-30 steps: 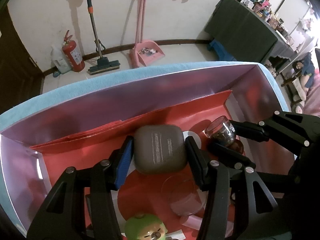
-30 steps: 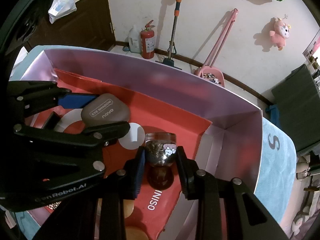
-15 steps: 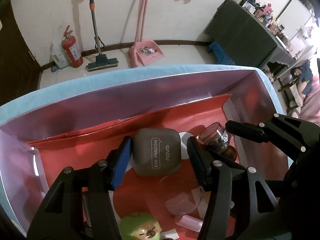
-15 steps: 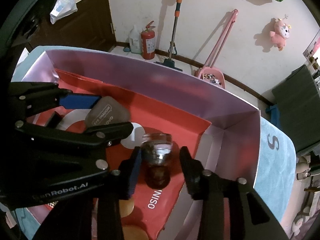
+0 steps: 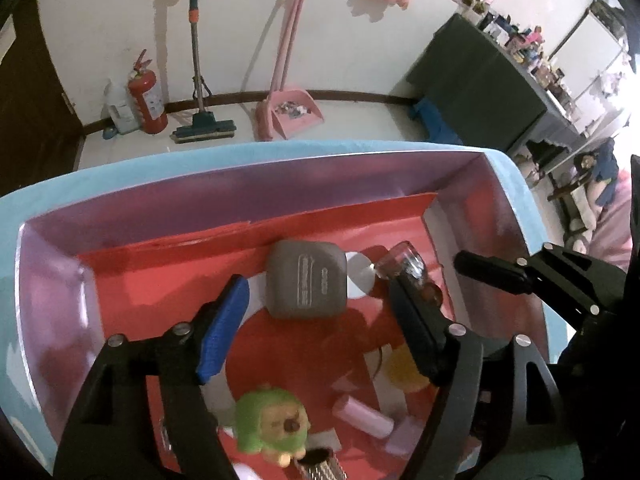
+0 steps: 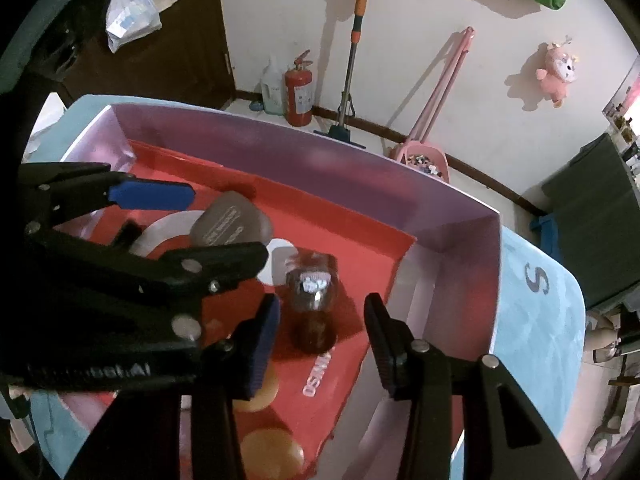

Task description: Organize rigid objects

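A grey-brown eyeshadow case [image 5: 306, 279] lies on the red liner of a pink-walled box [image 5: 240, 196]. My left gripper [image 5: 316, 304] is open just behind it and touches nothing. The case also shows in the right wrist view [image 6: 230, 222]. A small glass jar with a brown base [image 6: 312, 300] lies on its side on the liner, to the right of the case. My right gripper [image 6: 320, 312] is open with its fingers apart on either side of the jar. The jar also shows in the left wrist view [image 5: 404, 266].
A green plush figure [image 5: 272, 420], a pink tube [image 5: 362, 416], a yellow round piece [image 5: 402, 368] and a metal grater [image 5: 320, 470] lie at the near end of the box. Orange discs [image 6: 270, 452] lie near my right gripper. The box stands on a light blue cloth [image 6: 536, 320].
Both grippers have opened and drawn back. The left one let go of the eyeshadow case and the right one let go of the glass jar; both now rest on the liner.
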Motion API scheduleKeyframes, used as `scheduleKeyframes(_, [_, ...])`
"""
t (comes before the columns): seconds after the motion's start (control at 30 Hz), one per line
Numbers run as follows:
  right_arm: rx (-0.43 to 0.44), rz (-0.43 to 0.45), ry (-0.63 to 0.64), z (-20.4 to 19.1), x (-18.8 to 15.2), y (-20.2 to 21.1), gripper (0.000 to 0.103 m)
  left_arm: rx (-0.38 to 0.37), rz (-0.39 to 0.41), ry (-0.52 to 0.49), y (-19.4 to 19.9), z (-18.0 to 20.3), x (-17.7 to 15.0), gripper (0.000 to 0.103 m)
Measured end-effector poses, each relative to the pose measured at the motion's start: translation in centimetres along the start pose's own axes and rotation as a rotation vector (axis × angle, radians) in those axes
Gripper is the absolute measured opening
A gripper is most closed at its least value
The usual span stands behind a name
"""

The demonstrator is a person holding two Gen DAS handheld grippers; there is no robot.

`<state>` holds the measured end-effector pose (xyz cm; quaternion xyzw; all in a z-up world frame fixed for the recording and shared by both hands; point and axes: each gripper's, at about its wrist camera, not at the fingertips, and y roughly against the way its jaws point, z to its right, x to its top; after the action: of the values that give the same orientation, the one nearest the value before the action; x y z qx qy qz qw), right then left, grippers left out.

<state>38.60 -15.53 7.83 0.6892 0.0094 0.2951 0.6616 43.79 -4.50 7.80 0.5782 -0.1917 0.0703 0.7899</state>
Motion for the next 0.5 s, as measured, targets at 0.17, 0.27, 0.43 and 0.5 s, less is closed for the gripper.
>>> scheduleKeyframes(0.17, [-0.001,0.041,-0.015,-0.2,-1.6,2.8,0.055,-0.015,0.037,0.019,2.9,-0.1,-2.2,0.072])
scheduleKeyframes(0.27, [0.001,0.08,-0.029,-0.3,-2.7,4.9,0.061,-0.013,0.073,0.012,4.8,0.1,-3.7,0.073])
scheduleKeyframes(0.43, [0.014,0.156,-0.057,-0.9,-4.9,8.1,0.071,0.005,0.163,-0.012,8.3,0.9,-7.1,0.077])
scheduleKeyframes(0.5, [0.011,0.191,-0.063,-1.2,-5.7,9.3,0.073,0.013,0.206,-0.028,9.7,1.3,-8.3,0.078])
